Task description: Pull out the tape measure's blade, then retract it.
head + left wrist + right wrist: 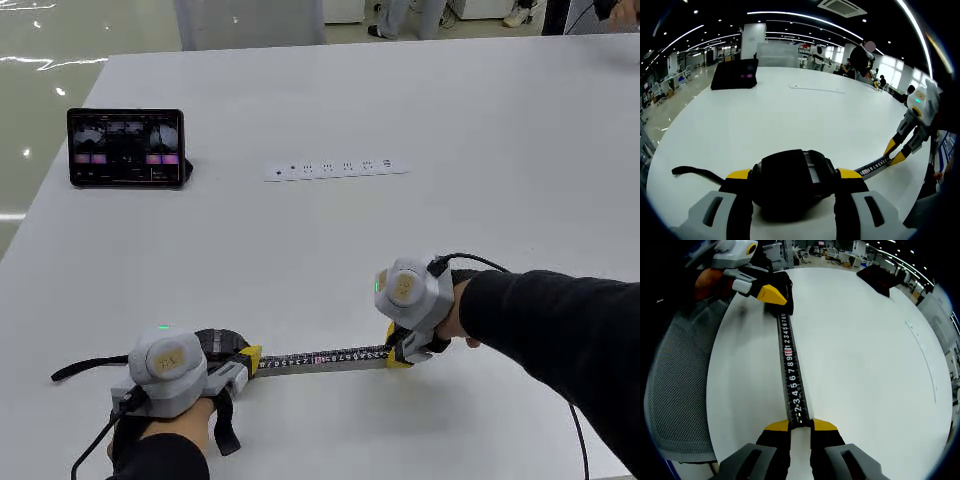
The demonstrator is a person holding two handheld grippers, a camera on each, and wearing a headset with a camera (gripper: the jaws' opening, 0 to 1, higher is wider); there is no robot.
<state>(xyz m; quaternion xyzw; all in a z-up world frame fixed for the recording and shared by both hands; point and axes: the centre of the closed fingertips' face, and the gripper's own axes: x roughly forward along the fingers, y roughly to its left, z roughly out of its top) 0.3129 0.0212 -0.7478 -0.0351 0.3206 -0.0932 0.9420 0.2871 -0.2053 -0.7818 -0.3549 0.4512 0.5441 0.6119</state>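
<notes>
Found a black wrist strap (85,367) lying slack at far left on the white table (420,110), trailing from the tape measure's case (218,343). Passed over a tablet (126,148) propped well back on that side. Saw the case resting on the near left of the table, pinched across its sides by the left gripper (240,362), with the yellow-tipped jaws closed snug against the black body. Judged the case hard, rounded and fairly smooth, so liable to twist or slip if squeezed off-centre. Reckoned the broad sides the right place to grip it. Followed the blade (322,358) rightward from the case, flat along the tabletop, partly drawn out, numbers facing up. Judged it thin, springy steel: stiff along its length, apt to kink if bent sideways, sharp at the edges, and probably spring-loaded, so inclined to snap back if let go. Thought it best taken at the very tip. Noted a white power strip (335,168) well behind it, apart from the work. Saw the right gripper (398,357) at the blade's far end, jaws nearly together with the tip nipped between them. Could not make out the end hook, hidden between those jaws, nor any lock button on the case, covered by the left gripper. Could not read the figures in the head view, though they were plain in the right gripper view.
</notes>
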